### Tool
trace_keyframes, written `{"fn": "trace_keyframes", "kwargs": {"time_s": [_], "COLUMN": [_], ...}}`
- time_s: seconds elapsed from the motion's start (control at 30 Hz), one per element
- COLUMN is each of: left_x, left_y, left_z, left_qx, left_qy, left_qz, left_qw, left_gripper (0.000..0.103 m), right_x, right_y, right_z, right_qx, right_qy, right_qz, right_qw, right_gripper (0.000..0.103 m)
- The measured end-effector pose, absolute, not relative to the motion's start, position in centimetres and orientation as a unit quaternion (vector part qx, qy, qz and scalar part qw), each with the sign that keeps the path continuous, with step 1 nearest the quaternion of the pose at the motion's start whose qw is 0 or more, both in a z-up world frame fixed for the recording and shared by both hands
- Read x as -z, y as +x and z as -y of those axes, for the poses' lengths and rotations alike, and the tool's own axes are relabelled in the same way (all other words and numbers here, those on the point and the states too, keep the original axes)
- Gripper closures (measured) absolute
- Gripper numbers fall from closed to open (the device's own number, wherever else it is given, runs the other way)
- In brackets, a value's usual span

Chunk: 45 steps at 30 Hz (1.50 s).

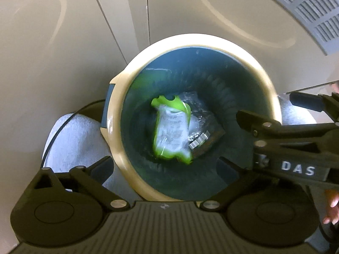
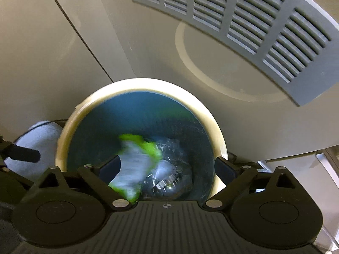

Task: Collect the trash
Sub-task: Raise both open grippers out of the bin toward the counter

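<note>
Left gripper [image 1: 163, 167] open over bin [image 1: 254, 69]; grey floor [image 1: 70, 135].

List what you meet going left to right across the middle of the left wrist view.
White towel → cream rim of the bin → green and white wrapper → clear crumpled plastic → right claw.

1 bin [image 1: 118, 114], cream rim, blue inside. In it: 1 green-white wrapper [image 1: 171, 131], 1 clear crinkly plastic piece [image 1: 195, 105], 1 dark flat piece w/ pale ridged strip [image 1: 200, 140]; more under them can't tell. 2 claws: left [image 1: 163, 169], right [image 2: 167, 165]. 1 grey vent grille [image 2: 243, 21]. 1 pale blue-white mat [image 1: 72, 135] beside bin.
</note>
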<state>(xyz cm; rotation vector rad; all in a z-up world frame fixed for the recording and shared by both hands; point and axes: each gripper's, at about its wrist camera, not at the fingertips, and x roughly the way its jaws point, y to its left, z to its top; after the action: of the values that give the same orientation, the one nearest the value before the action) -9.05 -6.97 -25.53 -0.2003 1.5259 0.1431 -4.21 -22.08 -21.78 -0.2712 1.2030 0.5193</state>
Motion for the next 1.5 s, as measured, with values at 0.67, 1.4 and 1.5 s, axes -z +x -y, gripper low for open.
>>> {"fn": "trace_keyframes", "kwargs": {"time_s": [0.67,1.4,1.5], "left_x": [11.9,11.5,11.5], "left_y": [-16.8,-17.7,-17.7], "left_z": [8.2,8.5,8.5], "left_qx": [-0.100,-0.097,-0.098], "left_qy": [-0.048,-0.039,-0.038], "left_qz": [-0.562,-0.555,-0.555], "left_qw": [0.820,0.825,0.825], "left_gripper": [0.000,0.000,0.000], "right_x": [8.0,8.7,8.7], "right_y": [-11.6,-13.1,-13.0], "right_z": [27.7,27.8,27.7], "right_qx": [-0.305,-0.316,-0.315], "right_qy": [-0.076,-0.083,-0.083], "right_qz": [-0.396,-0.402,-0.402], "right_qw": [0.863,0.855,0.856], "right_gripper": [0.003,0.003,0.003]}}
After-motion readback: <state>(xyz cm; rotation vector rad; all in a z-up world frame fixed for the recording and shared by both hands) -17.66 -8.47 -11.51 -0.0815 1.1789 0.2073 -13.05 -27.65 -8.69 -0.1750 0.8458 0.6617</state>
